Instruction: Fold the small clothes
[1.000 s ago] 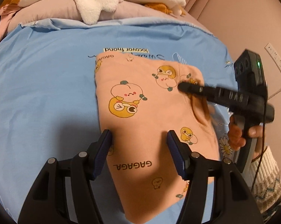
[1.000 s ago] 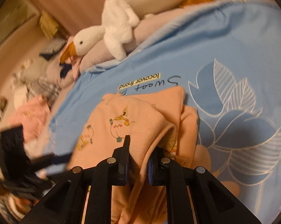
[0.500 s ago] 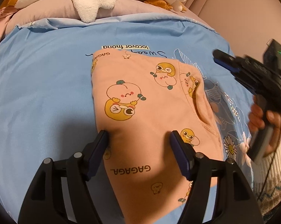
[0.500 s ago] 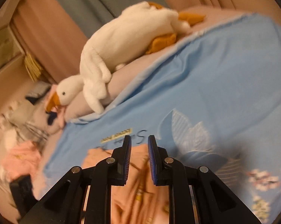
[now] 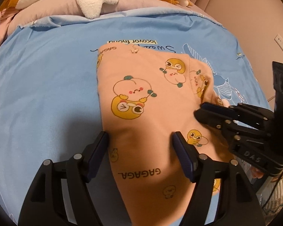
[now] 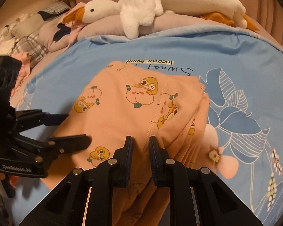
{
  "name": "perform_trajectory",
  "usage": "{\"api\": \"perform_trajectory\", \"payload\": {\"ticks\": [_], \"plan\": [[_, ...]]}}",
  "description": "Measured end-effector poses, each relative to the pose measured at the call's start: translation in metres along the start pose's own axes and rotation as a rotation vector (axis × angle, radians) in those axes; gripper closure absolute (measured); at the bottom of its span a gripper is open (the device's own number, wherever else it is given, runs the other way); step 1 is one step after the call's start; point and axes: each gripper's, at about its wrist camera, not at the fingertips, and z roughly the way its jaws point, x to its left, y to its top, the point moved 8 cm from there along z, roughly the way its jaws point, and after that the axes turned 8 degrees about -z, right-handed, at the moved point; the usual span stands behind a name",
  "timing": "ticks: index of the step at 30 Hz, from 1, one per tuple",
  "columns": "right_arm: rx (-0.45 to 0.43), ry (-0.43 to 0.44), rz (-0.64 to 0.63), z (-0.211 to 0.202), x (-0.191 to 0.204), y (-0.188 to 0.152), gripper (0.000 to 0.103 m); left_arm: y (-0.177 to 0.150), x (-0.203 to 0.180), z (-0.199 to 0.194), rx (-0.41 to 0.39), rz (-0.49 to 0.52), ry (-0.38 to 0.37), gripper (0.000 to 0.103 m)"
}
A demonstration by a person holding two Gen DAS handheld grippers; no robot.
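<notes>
Left wrist view: folded garment, mid-fold check

Peach cartoon-print garment (image 5: 141, 98) lying partly folded on the blue bedsheet (image 5: 47, 75), plush goose (image 6: 141, 5) beyond. Left tongs (image 5: 140, 141) spread wide, released, straddling the cloth. Right tongs (image 6: 140, 141) nearly closed over the seam, grasping nothing evident. Probably smoothing between folds; next, pinching an edge for another fold.

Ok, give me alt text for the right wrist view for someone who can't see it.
A folded peach garment printed with cartoon ducks lies on a blue bedsheet, with the right claw slightly open over its near edge. The left claw reaches in wide open from the left, and a white plush goose lies behind.
</notes>
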Motion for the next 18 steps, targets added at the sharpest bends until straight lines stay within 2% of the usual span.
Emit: {"api": "perform_trajectory", "payload": {"ticks": [3,7,13,18], "plan": [[0.005,-0.005,-0.002,-0.006,0.004,0.002,0.085,0.000,0.001,-0.002,-0.003,-0.006,-0.004,0.031],[-0.029,0.019,-0.006,-0.021,0.015,-0.001,0.085,-0.002,-0.001,-0.011,-0.024,0.013,0.012,0.034],[-0.078,0.054,-0.045,-0.040,0.036,-0.008,0.085,-0.011,-0.010,-0.034,-0.087,0.096,0.039,0.037],[-0.068,0.069,-0.050,-0.038,0.044,-0.022,0.085,-0.030,-0.020,-0.031,-0.067,0.160,0.034,0.037]]}}
